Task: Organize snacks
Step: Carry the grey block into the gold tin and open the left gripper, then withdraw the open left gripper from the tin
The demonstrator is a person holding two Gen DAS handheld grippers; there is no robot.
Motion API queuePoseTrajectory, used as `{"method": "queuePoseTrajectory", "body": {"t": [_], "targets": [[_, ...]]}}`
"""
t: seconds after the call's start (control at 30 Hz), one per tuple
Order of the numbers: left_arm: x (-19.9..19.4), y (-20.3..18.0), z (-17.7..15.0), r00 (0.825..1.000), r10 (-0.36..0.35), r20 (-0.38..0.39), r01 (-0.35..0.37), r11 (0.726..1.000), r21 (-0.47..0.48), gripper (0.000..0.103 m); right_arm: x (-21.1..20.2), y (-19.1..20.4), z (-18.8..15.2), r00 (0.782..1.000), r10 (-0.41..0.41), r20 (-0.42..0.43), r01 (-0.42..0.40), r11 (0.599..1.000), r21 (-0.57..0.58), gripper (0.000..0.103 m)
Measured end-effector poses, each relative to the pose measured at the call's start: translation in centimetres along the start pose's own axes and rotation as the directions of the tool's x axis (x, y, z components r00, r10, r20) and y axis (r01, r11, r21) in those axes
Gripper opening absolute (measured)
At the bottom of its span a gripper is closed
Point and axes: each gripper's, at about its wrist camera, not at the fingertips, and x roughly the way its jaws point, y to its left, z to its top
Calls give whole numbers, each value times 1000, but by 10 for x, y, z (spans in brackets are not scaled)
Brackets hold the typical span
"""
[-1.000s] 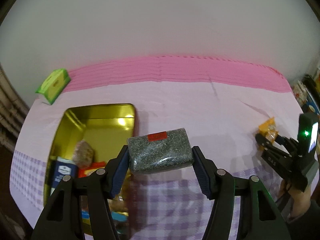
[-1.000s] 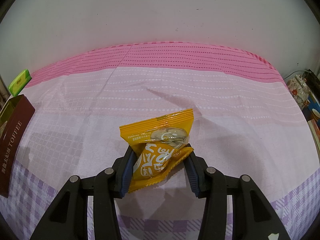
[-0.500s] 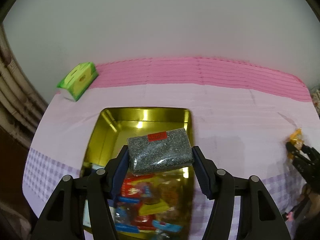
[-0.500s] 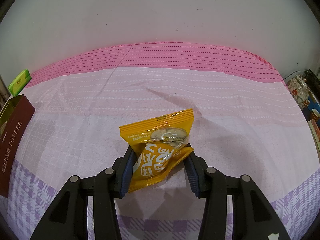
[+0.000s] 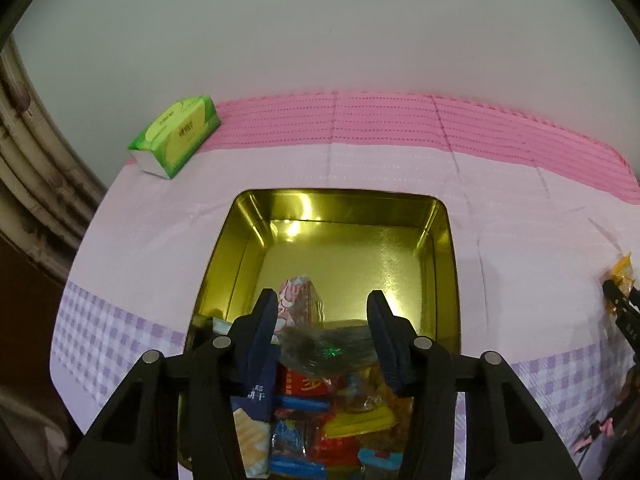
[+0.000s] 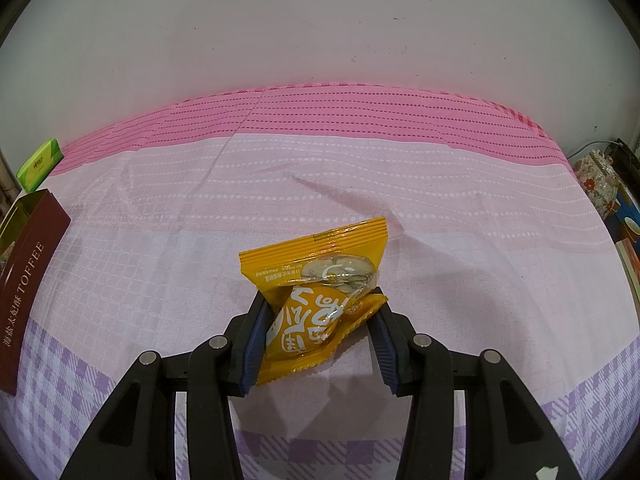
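Note:
My left gripper (image 5: 322, 300) hovers over the open gold tin (image 5: 348, 200). Its jaws are closing with nothing pressed between them. The grey speckled packet (image 5: 328, 346) lies below them on the heap of wrapped snacks filling the tin's near half, beside a pink-and-white wrapped snack (image 5: 300, 300). My right gripper (image 6: 320, 302) rests on the pink tablecloth, shut on a yellow snack packet (image 6: 320, 276) that stands up between its pads. In the left wrist view that right gripper (image 5: 618, 292) and the yellow packet (image 5: 622, 268) show at the far right edge.
A green tissue pack (image 5: 176, 136) lies at the back left by the wall. The tin's brown "TOFFEE" side (image 6: 28, 272) stands at the left edge of the right wrist view. Patterned clutter (image 6: 596, 184) sits beyond the table's right edge. The tin's far half is bare.
The left gripper moved left over the tin and let go of the grey speckled packet, which dropped onto the snacks; its jaws have narrowed. The right gripper and yellow packet stayed put.

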Motion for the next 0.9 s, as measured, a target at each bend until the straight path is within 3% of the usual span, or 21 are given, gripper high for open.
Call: {"method": "queuePoseTrajectory", "body": {"t": [0.17, 0.47, 0.9], "targets": [[17, 2, -4, 999, 30, -22, -30, 1000, 5, 43, 0, 0, 0, 1000, -1, 0, 1, 1000, -1, 45], [29, 17, -1, 998, 29, -47, -30, 999, -29, 43, 0, 0, 0, 1000, 1, 1, -1, 1000, -2, 45], [36, 14, 1, 997, 53, -51, -52, 999, 10, 43, 0, 0, 0, 1000, 0, 1, 0, 1000, -4, 45]]}}
